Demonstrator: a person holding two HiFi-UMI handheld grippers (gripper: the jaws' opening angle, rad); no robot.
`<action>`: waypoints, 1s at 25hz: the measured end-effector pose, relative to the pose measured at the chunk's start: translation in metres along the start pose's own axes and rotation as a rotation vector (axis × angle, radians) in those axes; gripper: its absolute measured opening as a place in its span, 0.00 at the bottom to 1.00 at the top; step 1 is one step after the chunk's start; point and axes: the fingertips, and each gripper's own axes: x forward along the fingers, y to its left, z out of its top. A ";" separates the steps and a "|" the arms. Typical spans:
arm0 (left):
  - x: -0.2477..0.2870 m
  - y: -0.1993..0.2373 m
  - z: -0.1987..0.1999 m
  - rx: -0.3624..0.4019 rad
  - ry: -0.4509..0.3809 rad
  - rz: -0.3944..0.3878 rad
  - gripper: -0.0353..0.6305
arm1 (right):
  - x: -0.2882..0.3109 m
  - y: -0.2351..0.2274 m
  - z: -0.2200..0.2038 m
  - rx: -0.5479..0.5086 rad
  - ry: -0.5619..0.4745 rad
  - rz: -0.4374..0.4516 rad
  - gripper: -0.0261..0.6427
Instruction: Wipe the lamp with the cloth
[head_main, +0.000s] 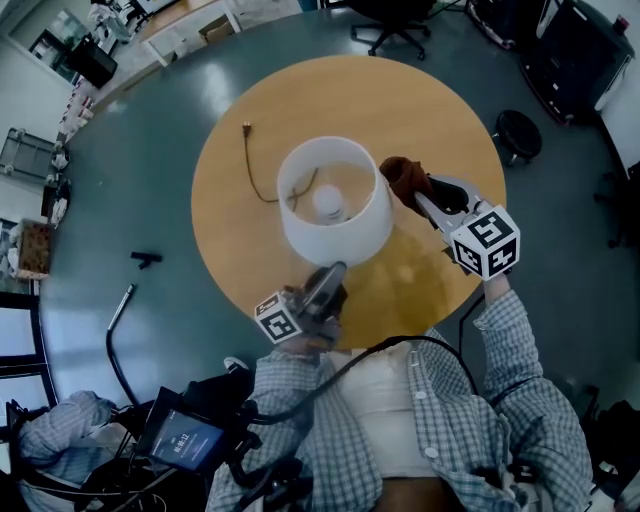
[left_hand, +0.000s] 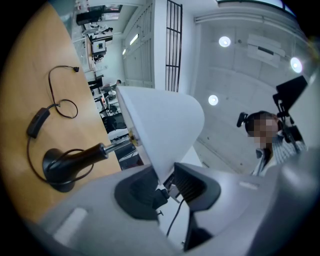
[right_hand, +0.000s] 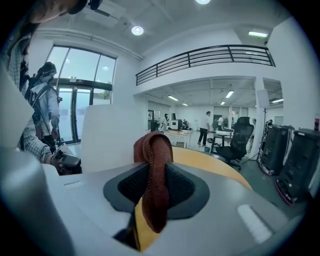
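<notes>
On round wood table (head_main: 440, 120): left gripper (left_hand: 165, 181) fingers clamp white lampshade (left_hand: 160, 120); right gripper (right_hand: 156, 190) fingers pinch knit cloth (right_hand: 152, 150)

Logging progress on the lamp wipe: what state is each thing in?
left gripper: shut on lampshade rim.
right gripper: shut on cloth.
lampshade: upright over the table.
cloth: bunched, beside lampshade.
cord: slack on table, its end lying free.
</notes>
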 end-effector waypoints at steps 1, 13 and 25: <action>0.000 -0.001 0.000 0.003 0.002 -0.001 0.21 | -0.002 -0.001 -0.008 0.018 0.005 -0.016 0.19; -0.002 -0.004 -0.003 0.035 0.024 -0.020 0.21 | 0.010 0.029 -0.156 0.216 0.225 -0.108 0.19; 0.002 -0.005 -0.003 0.038 0.034 -0.007 0.21 | 0.038 0.060 -0.251 0.216 0.443 -0.106 0.21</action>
